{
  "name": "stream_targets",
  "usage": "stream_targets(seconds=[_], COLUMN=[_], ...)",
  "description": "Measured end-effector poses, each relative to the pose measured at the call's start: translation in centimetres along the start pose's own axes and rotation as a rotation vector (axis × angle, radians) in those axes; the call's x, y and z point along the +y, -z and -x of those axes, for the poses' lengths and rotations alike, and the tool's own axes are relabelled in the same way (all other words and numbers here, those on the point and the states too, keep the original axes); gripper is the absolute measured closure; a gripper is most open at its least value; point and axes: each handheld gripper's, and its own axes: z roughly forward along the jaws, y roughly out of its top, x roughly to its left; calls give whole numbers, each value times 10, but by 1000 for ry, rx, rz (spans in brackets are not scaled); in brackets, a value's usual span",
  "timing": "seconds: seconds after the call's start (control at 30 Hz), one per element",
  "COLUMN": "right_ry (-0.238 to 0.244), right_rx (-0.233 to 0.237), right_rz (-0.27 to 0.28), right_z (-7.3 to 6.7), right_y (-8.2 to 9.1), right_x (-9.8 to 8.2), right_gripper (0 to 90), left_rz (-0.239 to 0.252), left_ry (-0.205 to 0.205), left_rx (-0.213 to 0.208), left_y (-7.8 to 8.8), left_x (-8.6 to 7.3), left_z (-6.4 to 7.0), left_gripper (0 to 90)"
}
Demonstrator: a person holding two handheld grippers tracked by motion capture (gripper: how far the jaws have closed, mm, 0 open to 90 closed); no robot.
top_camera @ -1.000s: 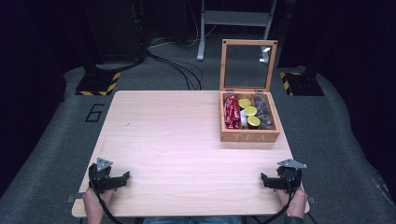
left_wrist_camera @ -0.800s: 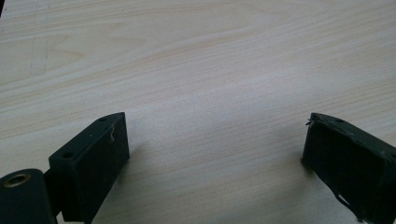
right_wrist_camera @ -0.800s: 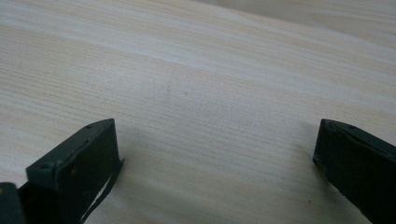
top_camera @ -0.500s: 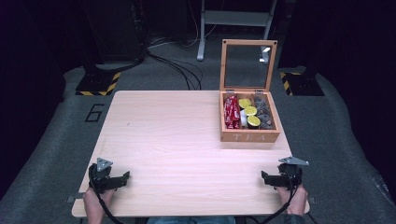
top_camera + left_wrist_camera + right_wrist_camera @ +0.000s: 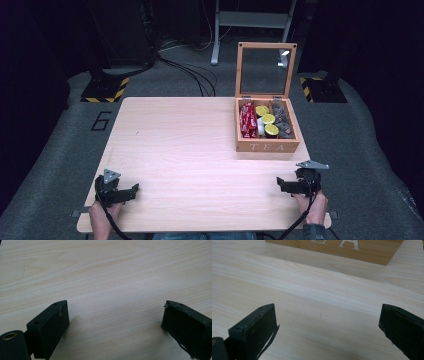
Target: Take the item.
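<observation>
A wooden tea box (image 5: 267,146) marked TEA stands at the table's right side, its glass lid (image 5: 265,65) propped upright. Inside lie red packets (image 5: 247,121), yellow-green round packets (image 5: 268,119) and grey ones (image 5: 283,120). My left gripper (image 5: 131,190) rests near the front left corner, jaws wide apart over bare wood (image 5: 115,312). My right gripper (image 5: 281,186) sits near the front right, open, nothing between its jaws. The box's front wall (image 5: 342,247) fills the top of the right gripper view.
The light wooden table (image 5: 190,150) stands on grey carpet marked with a 6 (image 5: 101,121). Behind it are black cables (image 5: 185,70), yellow-black striped bases (image 5: 105,90) and a metal stand (image 5: 250,20).
The right gripper has shifted slightly left and forward. The left gripper has barely moved.
</observation>
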Motion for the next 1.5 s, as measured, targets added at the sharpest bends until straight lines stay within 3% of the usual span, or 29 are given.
stream_targets(seconds=[0.37, 0.6, 0.77, 1.1, 1.5], right_ry=[7, 39, 30, 36, 33], right_rx=[27, 40, 49, 67, 57], right_rz=[-4, 3, 10, 11, -1], right_z=[-5, -7, -9, -4, 2], right_y=[-5, -5, -9, -18, -28], right_x=[21, 40, 51, 75, 104], right_gripper=[7, 12, 15, 19, 48], left_rz=[-1, -6, -6, -5, -6], left_ry=[3, 2, 2, 1, 2], left_rx=[-2, -2, -2, -2, -2], left_y=[0, 0, 0, 0, 0], left_x=[0, 0, 0, 0, 0], left_z=[0, 0, 0, 0, 0], left_gripper=[69, 68, 69, 69, 69])
